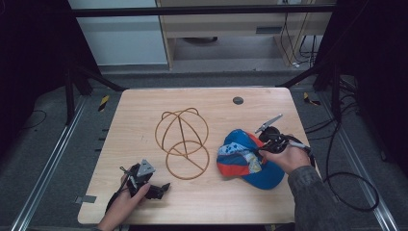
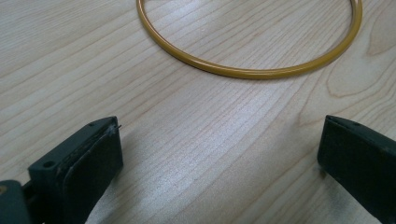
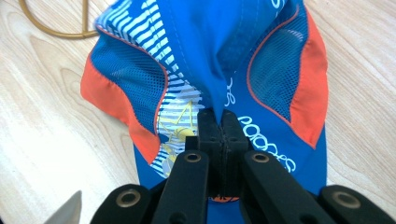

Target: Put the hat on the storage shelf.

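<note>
Landmark: wire frame (image 1: 182, 143), a golden set of hoops lying near the middle of the table (image 1: 144, 103).

Left gripper (image 1: 159, 190) is resting low on the table, left of and nearer the person than the frame, close to the table's near edge, held in the left hand (image 1: 126, 199). In the left gripper view its jaws are standing wide apart with only bare wood between them; nothing is being gripped. The frame's near hoop (image 2: 247, 70) is lying just ahead of those jaws, apart from them.

Cap (image 1: 246, 159), blue with orange panels and a striped white patch, is sitting on the table just right of the frame, close beside its lower hoop; whether they are touching cannot be told.

Right gripper (image 1: 262, 150) is coming in from the right of the cap, held in the right hand (image 1: 288, 156). In the right gripper view (image 3: 223, 126) its jaws are pressing together on a fold of the blue cap fabric (image 3: 210, 60), which is bunching up and narrowing into the pinch. The frame is showing beyond the cap at the upper left of that view.

A dark round plug (image 1: 237, 100) is sitting in the table beyond the frame, toward the far edge.
</note>
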A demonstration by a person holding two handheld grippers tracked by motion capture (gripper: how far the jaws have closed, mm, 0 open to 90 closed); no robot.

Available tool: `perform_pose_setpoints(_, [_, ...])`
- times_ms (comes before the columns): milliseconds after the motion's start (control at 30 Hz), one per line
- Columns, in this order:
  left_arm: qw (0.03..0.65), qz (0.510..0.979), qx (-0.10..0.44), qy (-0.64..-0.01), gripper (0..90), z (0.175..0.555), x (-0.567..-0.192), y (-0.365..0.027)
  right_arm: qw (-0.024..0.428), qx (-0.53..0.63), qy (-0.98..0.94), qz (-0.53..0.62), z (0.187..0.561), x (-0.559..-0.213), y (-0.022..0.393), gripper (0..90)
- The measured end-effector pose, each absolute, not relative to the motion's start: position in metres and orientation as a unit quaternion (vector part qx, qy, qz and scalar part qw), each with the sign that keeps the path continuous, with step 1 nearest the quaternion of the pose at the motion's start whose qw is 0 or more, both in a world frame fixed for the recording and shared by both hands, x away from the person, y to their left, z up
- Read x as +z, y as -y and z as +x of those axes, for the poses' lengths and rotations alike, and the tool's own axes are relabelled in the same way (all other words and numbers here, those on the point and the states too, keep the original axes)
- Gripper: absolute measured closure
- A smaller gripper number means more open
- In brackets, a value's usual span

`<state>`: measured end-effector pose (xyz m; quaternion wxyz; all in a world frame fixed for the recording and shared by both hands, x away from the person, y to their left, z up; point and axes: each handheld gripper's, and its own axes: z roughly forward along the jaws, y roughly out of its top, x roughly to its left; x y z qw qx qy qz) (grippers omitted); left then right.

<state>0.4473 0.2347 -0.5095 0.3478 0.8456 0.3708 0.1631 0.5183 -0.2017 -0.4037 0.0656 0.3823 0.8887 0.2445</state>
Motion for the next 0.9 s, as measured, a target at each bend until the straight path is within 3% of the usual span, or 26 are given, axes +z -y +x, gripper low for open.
perform_pose_setpoints(900, [0.35, 0.845, 0.162, -0.37, 0.0, 0.448, -0.51, -0.235, 0.11, 0.309, -0.878, 0.347, 0.506, -0.313, 0.204, 90.0])
